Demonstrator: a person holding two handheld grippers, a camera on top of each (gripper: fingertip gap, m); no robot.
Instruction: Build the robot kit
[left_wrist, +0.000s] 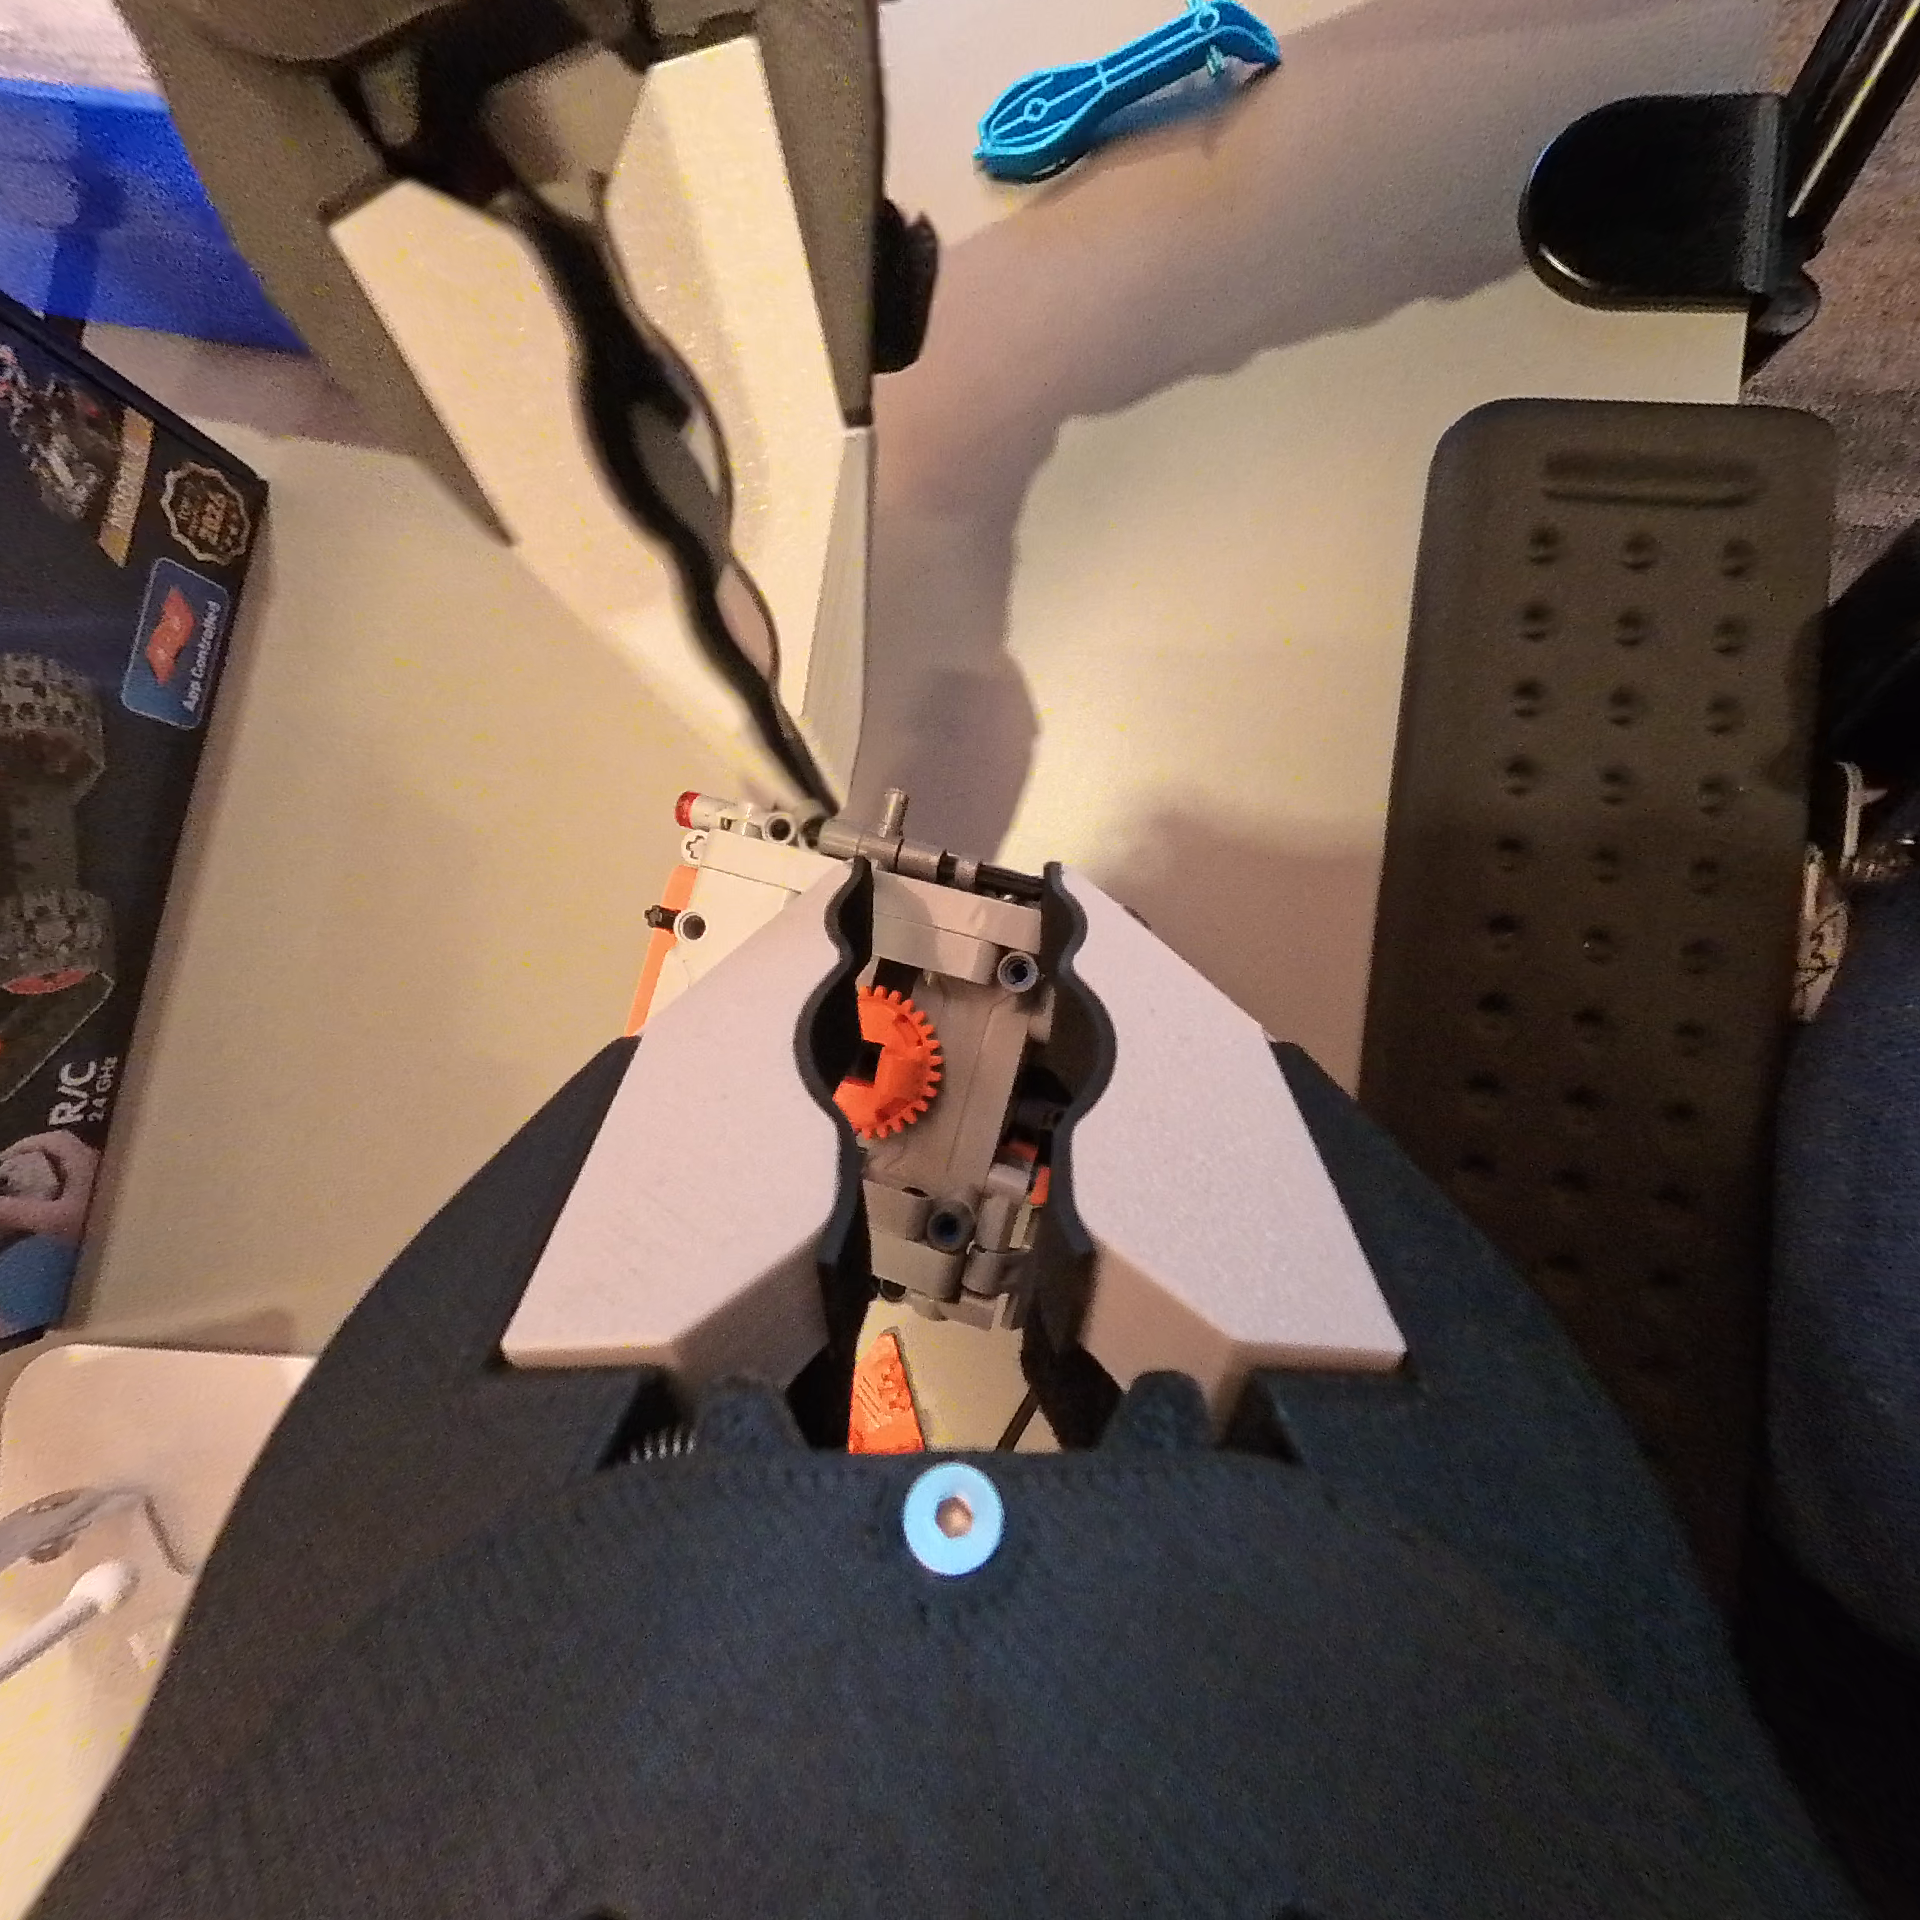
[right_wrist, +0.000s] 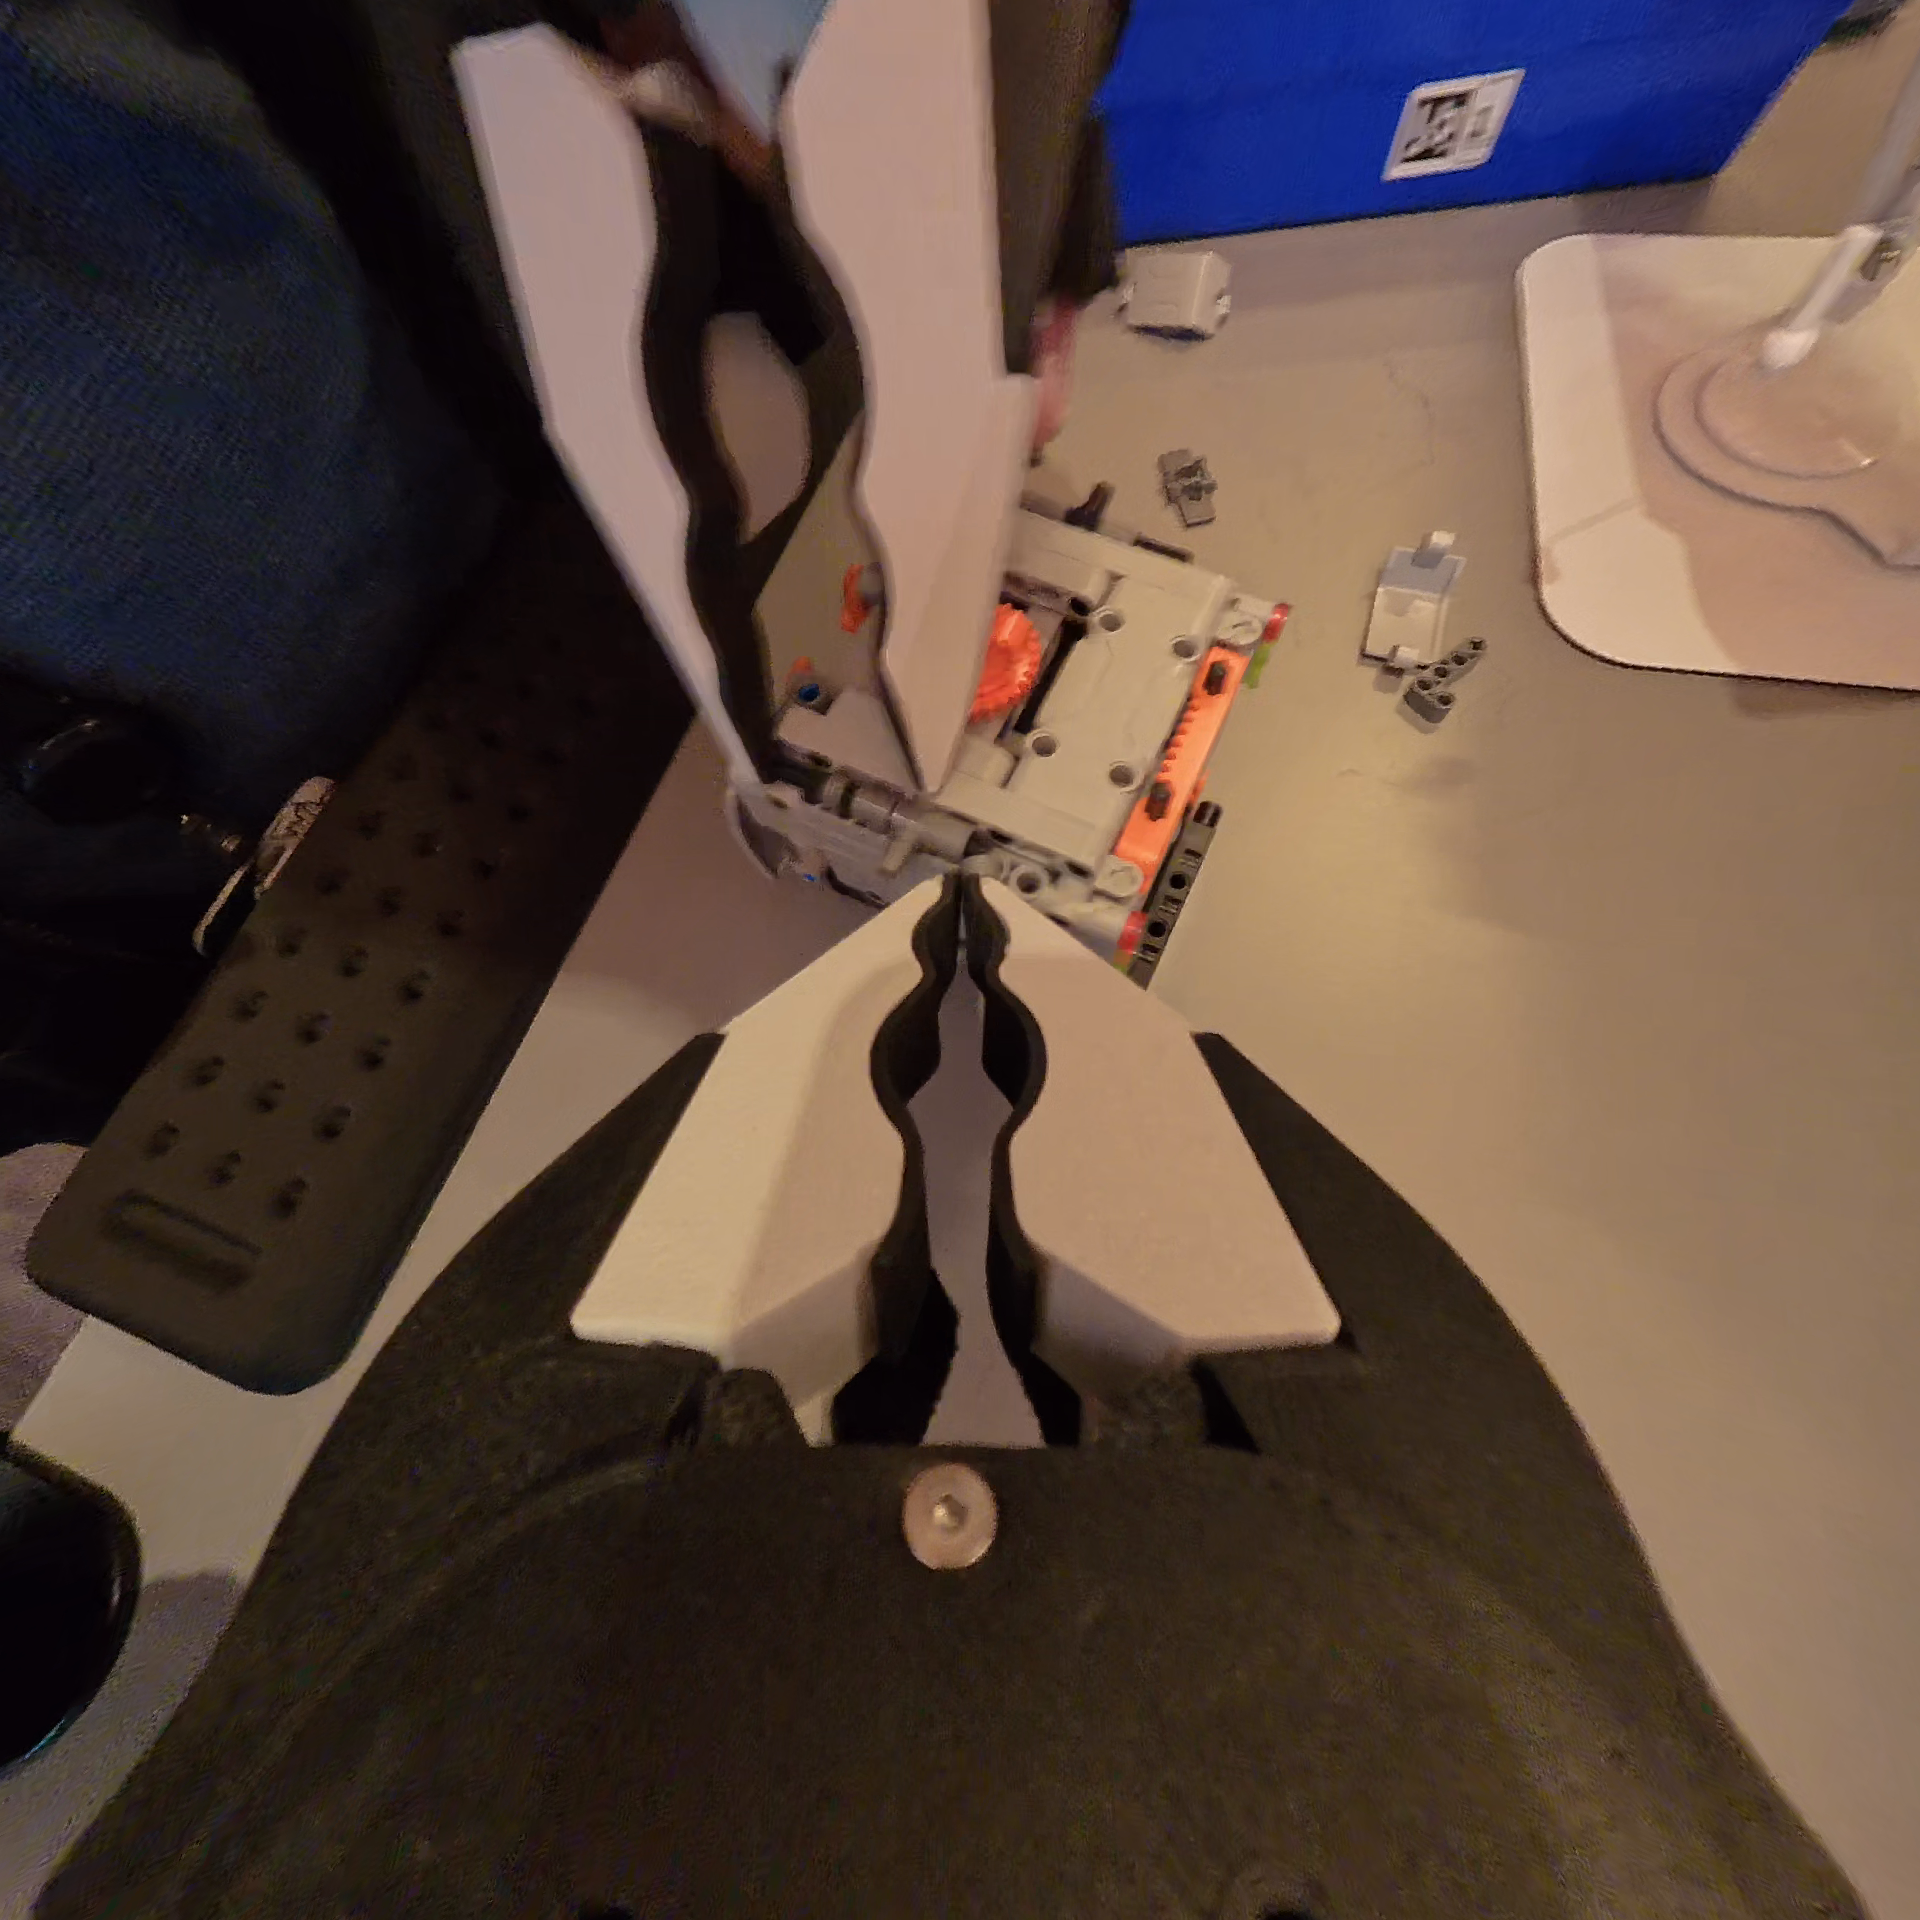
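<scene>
A grey brick-built assembly (left_wrist: 987, 1039) with an orange gear (left_wrist: 894, 1060) sits between my left gripper's fingers. My left gripper (left_wrist: 956, 883) is shut on it, and the pads press both its sides. In the right wrist view the assembly (right_wrist: 1091, 707) rests on the pale table (right_wrist: 1455, 1143), with orange strips along its right edge, and the left gripper (right_wrist: 831, 790) comes down onto it from above. My right gripper (right_wrist: 958, 883) is pinched shut, with its tips on a thin grey axle piece (right_wrist: 935, 831) at the assembly's near edge. In the left wrist view it (left_wrist: 821, 810) reaches in from the top.
A black perforated pad (right_wrist: 291, 1039) lies along the table edge beside a person's dark blue leg (right_wrist: 208, 416). Loose grey parts (right_wrist: 1413, 603) lie right of the assembly. A white lamp base (right_wrist: 1714, 468), a blue bin (right_wrist: 1351, 104), a dark toy box (left_wrist: 94, 727) and a blue tool (left_wrist: 1122, 83) stand around. My two grippers' fingertips are within a few centimetres of each other.
</scene>
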